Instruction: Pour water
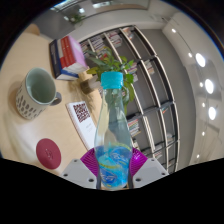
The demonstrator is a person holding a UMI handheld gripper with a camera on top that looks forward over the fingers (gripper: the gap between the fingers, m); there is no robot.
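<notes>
Clear plastic bottle (113, 125), teal cap, blue label, stands upright in the gripper (113, 166); both pads press its lower body. Left of bottle on tabletop (25, 70): patterned mug (36, 94), QR card (82, 113), red disc (50, 152).

Bottle (113, 130) base hidden behind the gripper (113, 166) pads (90, 160), so the bottom edge can't be seen; label print too small to read. Card (83, 113) left of the bottle: QR-type pattern, text unreadable, its right edge covered by the bottle. Books (70, 55) beyond the fingers are blurred, titles illegible. Shelf rack (150, 80) behind the bottle partly blocked by it, contents too small to tell. Pink disc (50, 152) left of the fingers cut off below.
</notes>
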